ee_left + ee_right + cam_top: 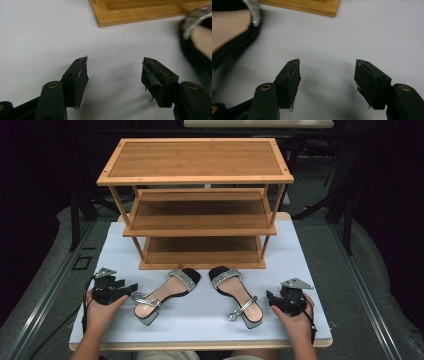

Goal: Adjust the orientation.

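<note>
Two black sandals with silver glitter straps lie on the white table top in front of a bamboo shoe rack (200, 205). The left sandal (165, 294) points up and right, the right sandal (236, 292) up and left. My left gripper (131, 287) rests on the table just left of the left sandal's heel, jaws open and empty (113, 72); that sandal's edge (197, 42) shows at the right of the left gripper view. My right gripper (270, 297) sits just right of the right sandal's heel, also open and empty (327, 73), with the right sandal (232, 37) at upper left there.
The three-tier rack stands at the back of the white table (310, 270), its bottom shelf (202, 255) just behind the sandals' toes. A corner of the rack's base (140, 15) appears ahead of the left gripper, and the rack's base (312, 7) ahead of the right gripper. Dark floor surrounds the table.
</note>
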